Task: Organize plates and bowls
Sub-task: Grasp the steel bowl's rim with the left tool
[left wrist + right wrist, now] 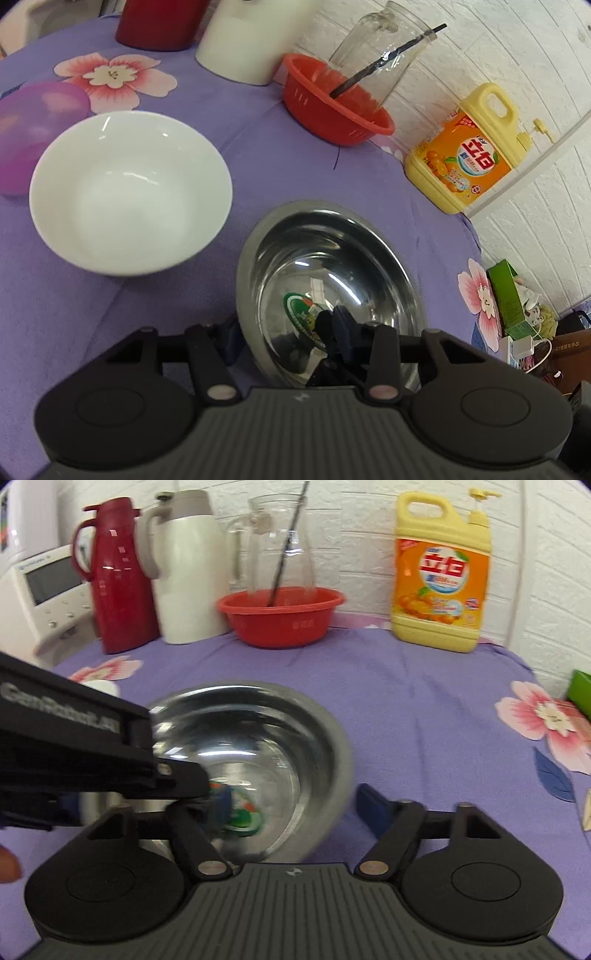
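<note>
Left hand-held gripper (284, 332) clenched on the steel bowl (328, 288) rim, prob. to lift it for stacking w/ the white bowl (129, 192) beside it on the surface (295, 166). Right hand-held gripper (291, 808) released, straddling the opposite rim.

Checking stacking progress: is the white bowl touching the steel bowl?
Apart. The left wrist view shows a strip of purple cloth between the white bowl and the steel bowl.

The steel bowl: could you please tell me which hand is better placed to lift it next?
Left. The fingers of the left gripper pinch the near rim of the steel bowl; those of the right gripper stand open astride the rim, pressing nothing.
</note>
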Available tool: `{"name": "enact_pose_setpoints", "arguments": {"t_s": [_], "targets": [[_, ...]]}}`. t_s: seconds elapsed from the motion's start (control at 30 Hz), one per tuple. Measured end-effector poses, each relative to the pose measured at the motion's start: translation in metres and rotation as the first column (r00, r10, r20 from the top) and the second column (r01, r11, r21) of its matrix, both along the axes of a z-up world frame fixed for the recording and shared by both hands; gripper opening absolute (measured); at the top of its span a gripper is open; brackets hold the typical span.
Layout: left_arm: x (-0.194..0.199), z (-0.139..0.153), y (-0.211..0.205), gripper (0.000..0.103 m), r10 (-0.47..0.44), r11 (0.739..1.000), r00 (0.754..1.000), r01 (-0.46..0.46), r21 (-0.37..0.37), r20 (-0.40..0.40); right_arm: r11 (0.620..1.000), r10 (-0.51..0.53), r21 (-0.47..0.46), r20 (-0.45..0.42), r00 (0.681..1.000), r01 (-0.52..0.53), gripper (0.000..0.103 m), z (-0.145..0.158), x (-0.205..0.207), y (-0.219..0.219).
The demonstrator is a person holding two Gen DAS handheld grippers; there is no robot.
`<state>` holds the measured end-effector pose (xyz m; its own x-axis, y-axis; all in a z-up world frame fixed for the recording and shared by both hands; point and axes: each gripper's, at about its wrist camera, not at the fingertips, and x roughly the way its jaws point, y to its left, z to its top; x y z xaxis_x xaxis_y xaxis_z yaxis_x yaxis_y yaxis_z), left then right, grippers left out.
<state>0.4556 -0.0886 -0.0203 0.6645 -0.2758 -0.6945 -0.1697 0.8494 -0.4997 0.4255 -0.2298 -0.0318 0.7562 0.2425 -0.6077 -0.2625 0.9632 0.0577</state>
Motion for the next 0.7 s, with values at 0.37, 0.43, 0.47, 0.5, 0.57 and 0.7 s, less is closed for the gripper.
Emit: {"name": "enact_pose_setpoints", "arguments": {"t_s": [0.37,0.43,0.47,0.5,0.57,0.7], "targets": [[-0.078,0.044,0.025,0.034,-0.104,0.992,0.991,0.099,0.074,0.078,0.994,0.105,0.035,0.022,0.994,-0.106,0.095,0.039,-0.065,0.022],[-0.1,0.045,0.027,0.033,-0.127,0.991,0.989,0.122,0.062,0.078,0.994,0.108,0.006,0.029,0.994,-0.108,0.095,0.043,-0.09,0.025],[-0.113,0.043,0.028,0.032,-0.139,0.989,0.987,0.135,0.053,0.075,0.994,0.107,-0.007,0.03,0.994,-0.107,0.095,0.044,-0.103,0.024],[-0.124,0.04,0.028,0.031,-0.149,0.988,0.986,0.146,0.049,0.073,0.994,0.105,-0.02,0.032,0.994,-0.104,0.095,0.043,-0.116,0.025],[-0.149,0.032,0.028,0.03,-0.174,0.984,0.983,0.171,0.043,0.06,0.995,0.095,-0.039,0.029,0.995,-0.094,0.095,0.039,-0.142,0.024],[-0.192,0.018,0.026,0.029,-0.227,0.973,0.973,0.226,0.038,0.047,0.997,0.06,-0.041,0.019,0.998,-0.059,0.094,0.03,-0.189,0.02]]}}
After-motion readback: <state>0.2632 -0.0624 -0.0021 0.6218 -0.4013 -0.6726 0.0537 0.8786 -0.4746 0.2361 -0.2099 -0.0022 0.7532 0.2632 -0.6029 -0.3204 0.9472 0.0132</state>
